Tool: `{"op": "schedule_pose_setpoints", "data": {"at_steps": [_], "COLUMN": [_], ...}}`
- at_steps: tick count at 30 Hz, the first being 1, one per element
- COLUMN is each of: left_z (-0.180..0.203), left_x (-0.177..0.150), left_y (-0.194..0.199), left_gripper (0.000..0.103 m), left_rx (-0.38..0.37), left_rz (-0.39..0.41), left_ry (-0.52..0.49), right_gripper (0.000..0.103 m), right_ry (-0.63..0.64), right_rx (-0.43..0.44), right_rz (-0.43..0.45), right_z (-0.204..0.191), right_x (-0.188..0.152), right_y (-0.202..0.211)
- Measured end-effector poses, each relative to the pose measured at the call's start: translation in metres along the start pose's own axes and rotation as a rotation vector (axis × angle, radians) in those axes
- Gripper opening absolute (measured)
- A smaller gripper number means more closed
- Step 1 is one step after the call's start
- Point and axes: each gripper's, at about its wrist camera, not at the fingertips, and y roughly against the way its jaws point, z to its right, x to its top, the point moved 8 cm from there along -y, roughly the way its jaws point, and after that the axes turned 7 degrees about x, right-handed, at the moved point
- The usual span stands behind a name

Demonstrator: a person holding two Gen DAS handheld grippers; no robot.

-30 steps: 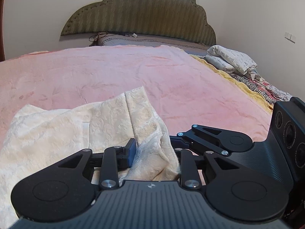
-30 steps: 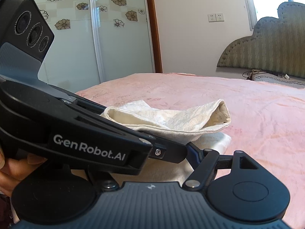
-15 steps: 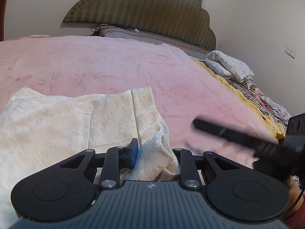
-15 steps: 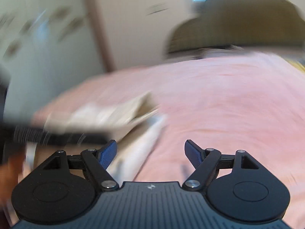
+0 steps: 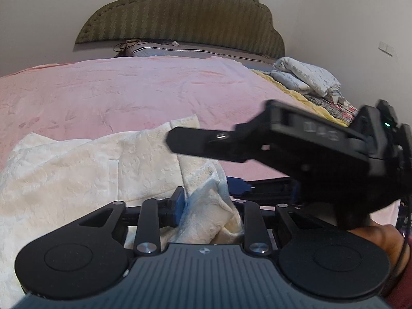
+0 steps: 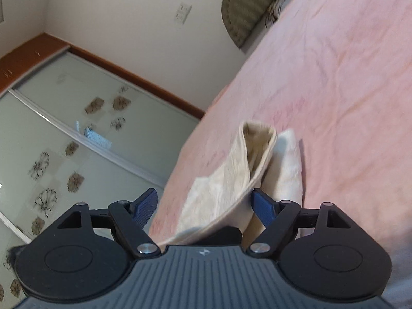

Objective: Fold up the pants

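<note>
The cream textured pants point(image 5: 85, 167) lie folded on the pink bed cover point(image 5: 128, 90). My left gripper point(image 5: 206, 200) is shut on a bunched corner of the pants at their right near edge. The right gripper's body shows in the left wrist view point(image 5: 296, 144), tilted and hovering over the pants' right edge. In the right wrist view the pants point(image 6: 247, 170) show a raised folded edge; my right gripper point(image 6: 203, 206) is open, rolled sideways, its blue fingertips point(image 6: 264, 207) either side of that edge.
A padded olive headboard point(image 5: 180, 15) stands at the bed's far end. Folded bedding point(image 5: 306, 77) is piled at the right edge. A sliding wardrobe with flower-patterned glass point(image 6: 64, 141) stands beside the bed.
My right gripper let go of the pants, swung out to the right, then came back rolled on its side, open over the folded edge. My left gripper kept its hold.
</note>
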Motion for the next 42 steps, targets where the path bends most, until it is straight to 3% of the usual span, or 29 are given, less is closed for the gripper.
{"op": "schedule_pose_setpoints", "data": {"at_steps": [1,3,5,7,11,15,17,19,25,28,33,36,37,39,40,41,42], "left_z": [0.000,0.000,-0.005,-0.014,-0.045,-0.069,-0.076,-0.080,-0.095,-0.116,-0.165,-0.189,-0.194,-0.204,-0.207,-0.209,-0.210], "left_x": [-0.001,-0.001,-0.001,-0.003,-0.004,-0.004,-0.002,-0.002,-0.003,-0.007,-0.018,-0.026,-0.028,-0.033,-0.034,-0.034,-0.033], "left_y": [0.001,0.006,0.015,0.021,0.031,0.044,0.050,0.053,0.067,0.077,0.087,0.096,0.098,0.103,0.106,0.108,0.110], "left_gripper": [0.036,0.038,0.042,0.051,0.059,0.063,0.065,0.065,0.067,0.068,0.068,0.068,0.068,0.068,0.068,0.068,0.068], "left_rx": [-0.003,-0.008,-0.027,-0.058,-0.108,-0.150,-0.170,-0.200,-0.215,-0.193,-0.112,-0.104,-0.100,-0.091,-0.094,-0.094,-0.092], "left_rz": [-0.004,-0.004,-0.002,-0.027,-0.078,-0.095,-0.097,-0.102,-0.086,-0.070,-0.068,-0.065,-0.069,-0.079,-0.078,-0.075,-0.071], "left_ry": [-0.006,-0.031,-0.041,-0.021,0.099,0.183,0.203,0.212,0.226,0.246,0.357,0.407,0.417,0.436,0.444,0.454,0.461], "right_gripper": [0.079,0.060,0.030,0.026,0.025,0.035,0.055,0.067,0.068,0.085,0.088,0.087,0.080,0.052,0.031,0.022,0.022], "right_ry": [0.008,0.034,0.059,0.067,0.071,0.035,0.030,0.027,-0.050,-0.079,-0.012,0.060,0.096,0.160,0.170,0.170,0.172], "right_rx": [-0.006,-0.036,-0.063,-0.076,-0.078,-0.084,-0.067,-0.055,-0.008,0.007,-0.035,-0.050,-0.064,-0.103,-0.106,-0.096,-0.091], "right_rz": [-0.010,-0.018,-0.033,-0.033,-0.027,-0.045,-0.054,-0.057,-0.051,-0.064,-0.101,-0.154,-0.170,-0.196,-0.201,-0.200,-0.195], "right_z": [0.001,0.001,0.001,0.002,-0.003,-0.001,-0.002,-0.004,-0.004,-0.005,-0.012,-0.021,-0.024,-0.030,-0.032,-0.034,-0.036], "right_x": [-0.005,-0.009,-0.010,-0.010,-0.012,-0.016,-0.019,-0.022,-0.032,-0.037,-0.044,-0.060,-0.064,-0.067,-0.067,-0.064,-0.061], "right_y": [-0.002,-0.006,-0.008,-0.009,-0.012,-0.011,-0.009,-0.007,-0.004,-0.002,-0.004,-0.004,-0.003,-0.002,-0.001,-0.001,-0.002]}}
